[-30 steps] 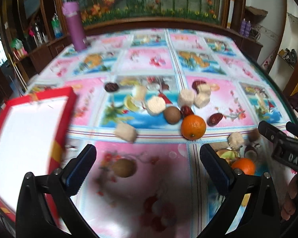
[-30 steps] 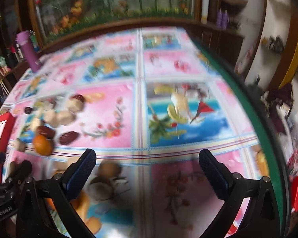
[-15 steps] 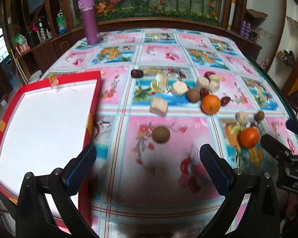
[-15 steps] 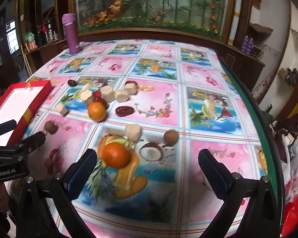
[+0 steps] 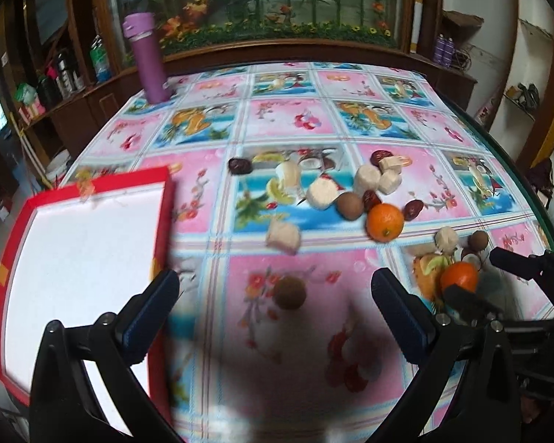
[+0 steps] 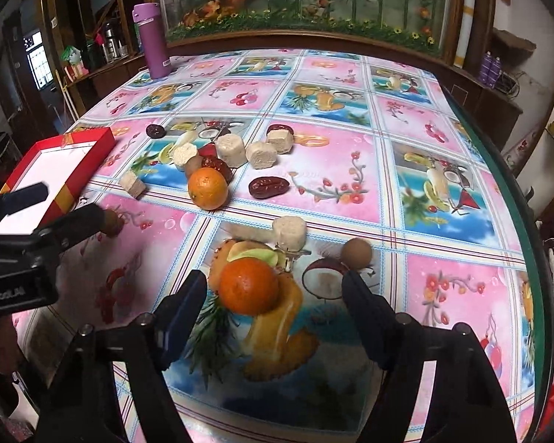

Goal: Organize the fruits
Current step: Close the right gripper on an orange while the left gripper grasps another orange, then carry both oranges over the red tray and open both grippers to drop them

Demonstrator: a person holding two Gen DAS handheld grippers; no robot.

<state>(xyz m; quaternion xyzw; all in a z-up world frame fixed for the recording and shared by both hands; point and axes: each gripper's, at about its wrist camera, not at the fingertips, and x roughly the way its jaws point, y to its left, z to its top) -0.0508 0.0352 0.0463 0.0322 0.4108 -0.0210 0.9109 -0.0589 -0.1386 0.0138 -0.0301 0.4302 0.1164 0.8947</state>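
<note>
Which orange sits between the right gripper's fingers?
The near orange, on the printed pineapple, between the closing fingers. The other orange lies farther, by the dates.

My left gripper [image 5: 273,317] and right gripper [image 6: 273,302] are matte black frames with silver screws at the joints. Blue pads [image 5: 147,317] line the fingers, and white lettering marks one body.

Glossy plastic tablecloth [image 6: 351,192], matt cardboard box [image 5: 158,221], dimpled orange [image 6: 249,286]
</note>
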